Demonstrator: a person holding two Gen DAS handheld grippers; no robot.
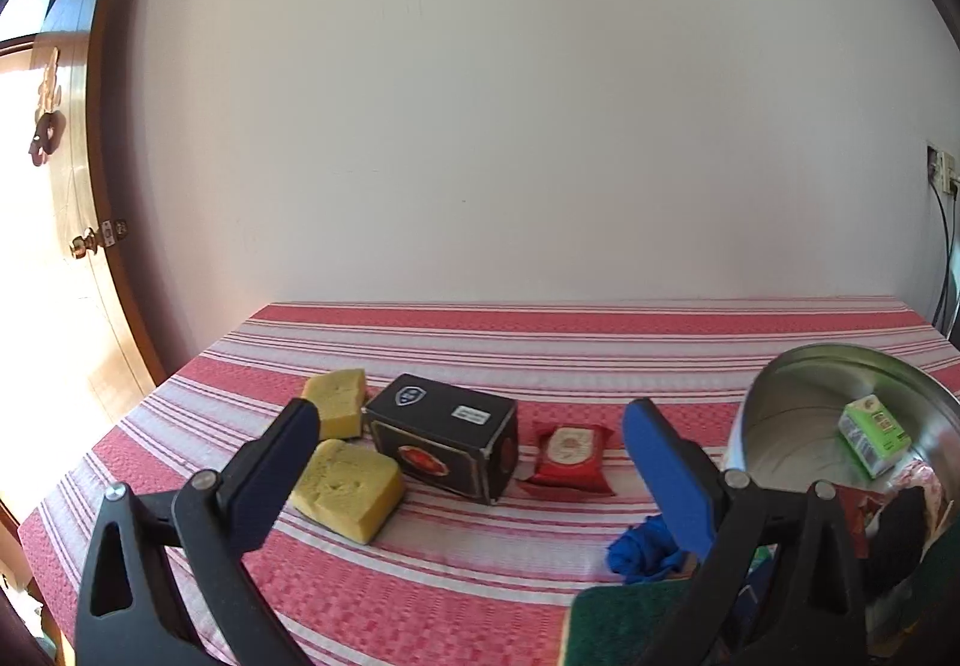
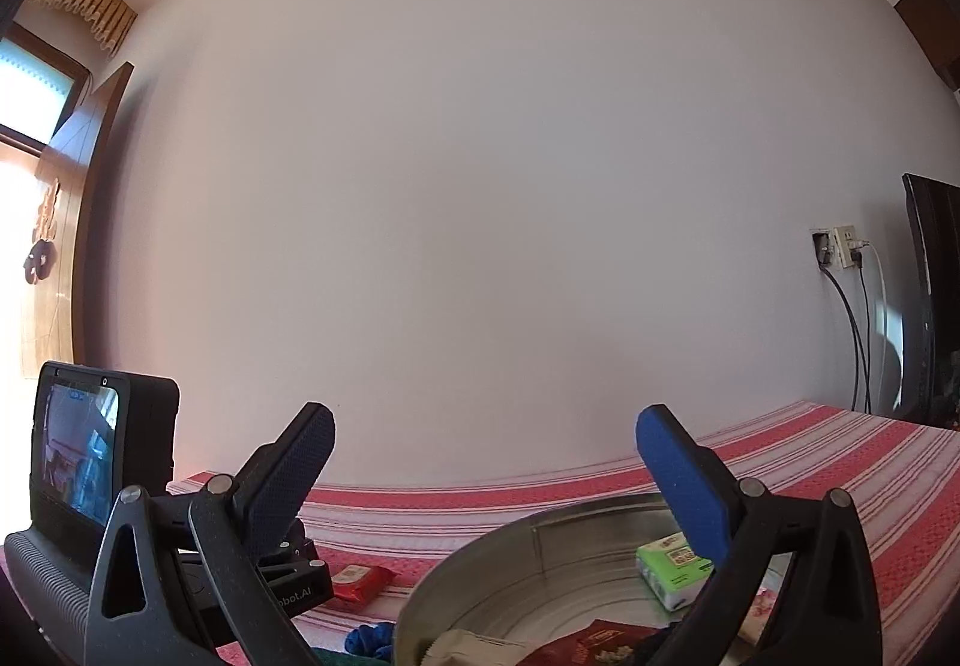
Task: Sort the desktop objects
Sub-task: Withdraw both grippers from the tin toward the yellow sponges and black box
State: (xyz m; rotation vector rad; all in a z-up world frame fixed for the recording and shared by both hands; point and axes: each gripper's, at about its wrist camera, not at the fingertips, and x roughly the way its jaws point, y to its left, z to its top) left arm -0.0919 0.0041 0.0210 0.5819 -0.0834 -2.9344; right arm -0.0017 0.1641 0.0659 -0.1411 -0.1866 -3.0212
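Note:
My left gripper [image 1: 471,435] is open and empty, held above the striped table. Ahead of it lie two yellow sponges [image 1: 348,486] [image 1: 337,402], a black box [image 1: 444,435] and a red packet [image 1: 570,453]. A blue cloth [image 1: 645,549] lies near its right finger. A metal basin [image 1: 780,396] at the right holds a green carton [image 1: 873,435] and other items. My right gripper [image 2: 486,468] is open and empty above the basin [image 2: 480,564], where the green carton [image 2: 672,570] and a red packet [image 2: 600,642] lie.
A green pad [image 1: 624,624] lies at the table's near edge. The left gripper's body and screen [image 2: 84,456] show at the left of the right wrist view. A wall stands behind the table, with a door [image 1: 78,186] left and a socket with cables [image 2: 840,252] right.

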